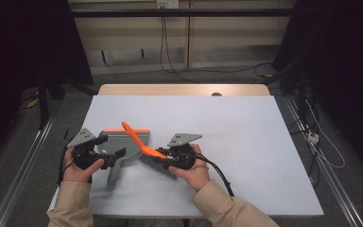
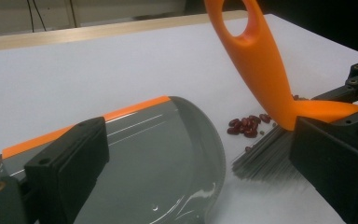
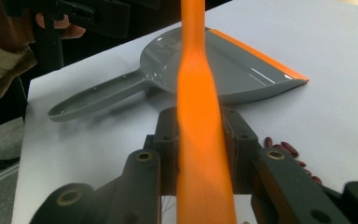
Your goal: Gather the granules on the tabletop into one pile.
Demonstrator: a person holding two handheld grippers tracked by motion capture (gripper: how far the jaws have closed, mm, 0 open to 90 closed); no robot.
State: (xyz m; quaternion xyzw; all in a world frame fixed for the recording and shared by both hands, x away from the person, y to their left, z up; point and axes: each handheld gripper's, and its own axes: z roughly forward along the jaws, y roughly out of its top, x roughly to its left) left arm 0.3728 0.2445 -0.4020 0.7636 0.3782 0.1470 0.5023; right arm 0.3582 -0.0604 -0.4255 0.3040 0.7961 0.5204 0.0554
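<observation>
A grey dustpan with an orange front lip lies flat on the white table, its handle pointing toward the person. My left gripper hovers over the pan's rear with its jaws wide open, and the pan shows between them. My right gripper is shut on the orange handle of a hand brush. The brush's dark bristles rest on the table right of the pan. A small heap of red beans lies between the bristles and the pan's side.
The white table sheet stretches wide to the right and far side. Its wooden far edge and near edge bound the surface. Cables and metal rails run along the floor beside the table.
</observation>
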